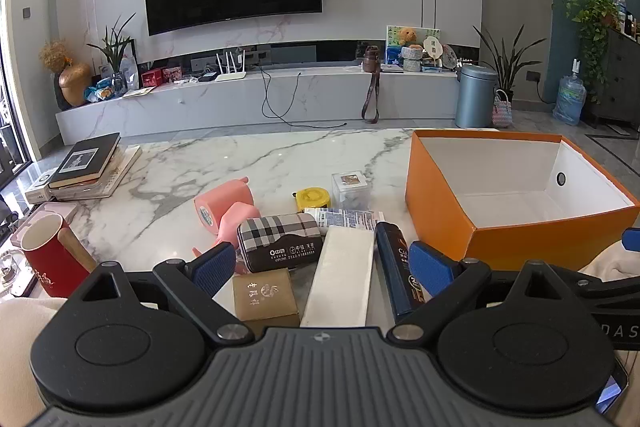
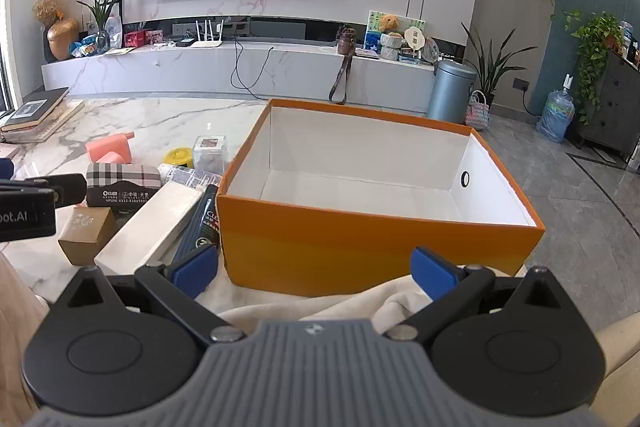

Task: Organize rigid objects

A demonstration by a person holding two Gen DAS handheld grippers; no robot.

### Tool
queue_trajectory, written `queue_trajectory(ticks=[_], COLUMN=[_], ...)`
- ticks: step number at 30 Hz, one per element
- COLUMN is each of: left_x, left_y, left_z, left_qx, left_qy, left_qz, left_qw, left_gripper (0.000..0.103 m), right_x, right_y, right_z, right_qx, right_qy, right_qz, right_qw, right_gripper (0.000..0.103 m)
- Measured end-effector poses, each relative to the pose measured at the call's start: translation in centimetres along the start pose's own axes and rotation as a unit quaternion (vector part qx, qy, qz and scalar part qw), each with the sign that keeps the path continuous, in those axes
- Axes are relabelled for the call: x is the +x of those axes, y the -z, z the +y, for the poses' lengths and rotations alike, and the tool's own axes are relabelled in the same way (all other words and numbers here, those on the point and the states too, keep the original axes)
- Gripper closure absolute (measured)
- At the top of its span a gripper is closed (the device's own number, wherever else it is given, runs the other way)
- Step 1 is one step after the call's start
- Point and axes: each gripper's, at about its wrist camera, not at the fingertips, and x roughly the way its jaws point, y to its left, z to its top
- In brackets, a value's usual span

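A: Progress so far?

B: Nothing packed yet, by the look of it. Orange box point(image 2: 360, 227) on the marble table point(image 1: 248, 155), open on top, white inside, completely bare. Judged as the very start.

A: And the things to sort?

B: All just left of the orange box, in one loose cluster. Nearest to its left wall: dark blue tube point(image 1: 394, 267), lying flat, almost touching. Then white flat box point(image 1: 344, 267), small gold box point(image 1: 264, 293), plaid case point(image 1: 280, 241). Further left of the box: pink holder point(image 1: 224, 207), tipped on its side. Behind the cluster: yellow tape measure point(image 1: 314, 197), clear cube point(image 1: 350, 187), white printed tube point(image 1: 344, 217).

A: State of the claws?

B: Left gripper point(image 1: 320, 267) spread fully wide, nothing between the blue pads, tilted down over the cluster. Right gripper point(image 2: 316, 271) equally wide, also without any load, aimed at the near wall of the orange box, above a cream cloth point(image 2: 320, 299).

A: Remaining work?

B: Everything, probably. Each rigid item to lift and place inside the orange box. Red mug point(image 1: 44, 255) and books point(image 1: 88, 163), far left of the box, perhaps not part of the job; hard to say.
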Motion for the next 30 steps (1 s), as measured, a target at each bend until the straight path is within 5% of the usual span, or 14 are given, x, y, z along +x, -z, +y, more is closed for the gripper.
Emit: queue_trajectory(ticks=[30], left_x=[-0.23], left_y=[-0.05], left_z=[0.27], left_qx=[-0.004], left_qy=[-0.002], left_qz=[0.0], left_qw=[1.0], left_gripper=[0.0], right_x=[-0.11], right_y=[0.13], right_z=[-0.25], right_qx=[0.005], right_qy=[-0.001], right_qz=[-0.004], right_qw=[1.0], right_gripper=[0.002])
